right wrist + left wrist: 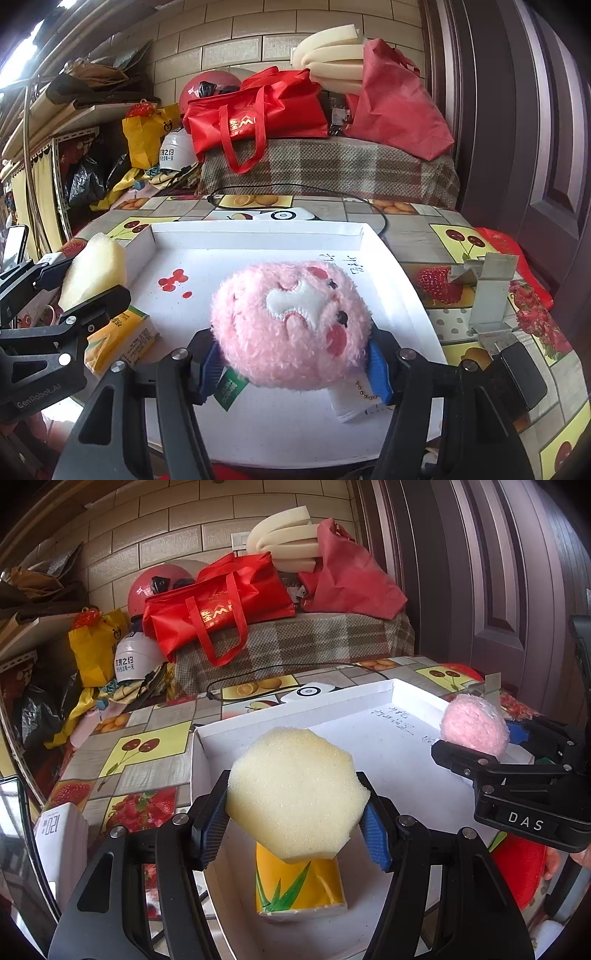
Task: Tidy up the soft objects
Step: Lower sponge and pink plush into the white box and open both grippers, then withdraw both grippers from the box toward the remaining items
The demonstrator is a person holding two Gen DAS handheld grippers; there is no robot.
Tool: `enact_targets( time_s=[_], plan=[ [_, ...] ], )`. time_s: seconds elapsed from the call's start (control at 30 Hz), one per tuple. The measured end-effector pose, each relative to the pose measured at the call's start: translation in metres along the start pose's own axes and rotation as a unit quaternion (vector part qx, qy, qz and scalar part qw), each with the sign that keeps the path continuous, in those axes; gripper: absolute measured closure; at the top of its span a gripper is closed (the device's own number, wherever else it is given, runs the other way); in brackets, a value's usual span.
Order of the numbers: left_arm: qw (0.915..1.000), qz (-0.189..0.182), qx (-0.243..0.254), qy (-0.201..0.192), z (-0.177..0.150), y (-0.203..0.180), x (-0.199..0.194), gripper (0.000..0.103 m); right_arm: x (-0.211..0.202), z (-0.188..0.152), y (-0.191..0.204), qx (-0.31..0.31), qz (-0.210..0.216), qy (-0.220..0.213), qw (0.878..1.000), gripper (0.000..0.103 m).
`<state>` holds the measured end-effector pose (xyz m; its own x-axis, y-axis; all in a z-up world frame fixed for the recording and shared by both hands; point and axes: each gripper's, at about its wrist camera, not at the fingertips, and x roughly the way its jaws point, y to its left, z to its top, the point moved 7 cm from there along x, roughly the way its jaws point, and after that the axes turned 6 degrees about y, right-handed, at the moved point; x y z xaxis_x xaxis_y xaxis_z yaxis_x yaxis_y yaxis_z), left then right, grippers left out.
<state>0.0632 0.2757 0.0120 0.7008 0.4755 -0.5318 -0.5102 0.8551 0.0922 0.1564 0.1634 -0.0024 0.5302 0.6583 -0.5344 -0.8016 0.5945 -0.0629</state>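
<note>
My left gripper [295, 823] is shut on a pale yellow sponge [295, 794] and holds it above the white tray [406, 753]. The sponge also shows at the left of the right wrist view [94, 269]. My right gripper [295, 362] is shut on a pink plush toy [291, 321] with tags hanging under it, above the tray [258, 251]. The plush also shows at the right of the left wrist view [474, 725]. A yellow tissue pack [299, 886] lies in the tray under the sponge, and shows in the right wrist view [122, 339].
The tray lies on a table with a fruit-pattern cloth [147, 746]. A white device with a black cable [284, 215] sits behind the tray. A metal bracket [487, 291] stands right of the tray. Red bags [221, 605] and foam pile on a bench behind.
</note>
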Motion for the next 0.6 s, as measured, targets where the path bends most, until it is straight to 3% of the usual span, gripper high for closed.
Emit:
enact_targets(
  time_s=[0.2, 0.27, 0.3, 0.37, 0.43, 0.5, 0.53, 0.6],
  plan=[
    [0.9999, 0.008, 0.006, -0.001, -0.0022, -0.0008, 0.0002, 0.039, 0.0031, 0.0015, -0.0018, 0.003, -0.002, 0.005, 1.000, 0.035],
    [0.9999, 0.009, 0.007, 0.000, -0.0020, -0.0009, 0.0007, 0.036, 0.0028, 0.0012, -0.0029, 0.006, -0.008, 0.004, 1.000, 0.029],
    [0.9999, 0.012, 0.007, 0.000, -0.0022, -0.0006, 0.0006, 0.036, 0.0020, 0.0008, -0.0036, 0.008, -0.012, 0.003, 1.000, 0.020],
    [0.9999, 0.015, 0.007, -0.002, -0.0020, -0.0001, -0.0005, 0.033, 0.0008, 0.0007, -0.0048, 0.010, -0.021, 0.000, 1.000, 0.020],
    [0.9997, 0.021, 0.008, -0.006, -0.0021, 0.0007, -0.0024, 0.023, 0.0001, 0.0006, -0.0051, 0.010, -0.025, -0.002, 1.000, 0.015],
    [0.9996, 0.024, 0.007, -0.012, -0.0019, 0.0018, -0.0048, 0.015, -0.0011, 0.0009, -0.0057, 0.011, -0.027, -0.005, 1.000, 0.004],
    [0.9996, 0.025, 0.006, -0.014, -0.0019, 0.0026, -0.0058, 0.004, -0.0022, 0.0010, -0.0065, 0.013, -0.027, -0.008, 1.000, 0.000],
    [0.9994, 0.027, 0.000, -0.020, -0.0014, 0.0060, -0.0080, 0.000, -0.0048, 0.0007, -0.0083, 0.018, -0.029, -0.014, 0.999, 0.000]
  ],
)
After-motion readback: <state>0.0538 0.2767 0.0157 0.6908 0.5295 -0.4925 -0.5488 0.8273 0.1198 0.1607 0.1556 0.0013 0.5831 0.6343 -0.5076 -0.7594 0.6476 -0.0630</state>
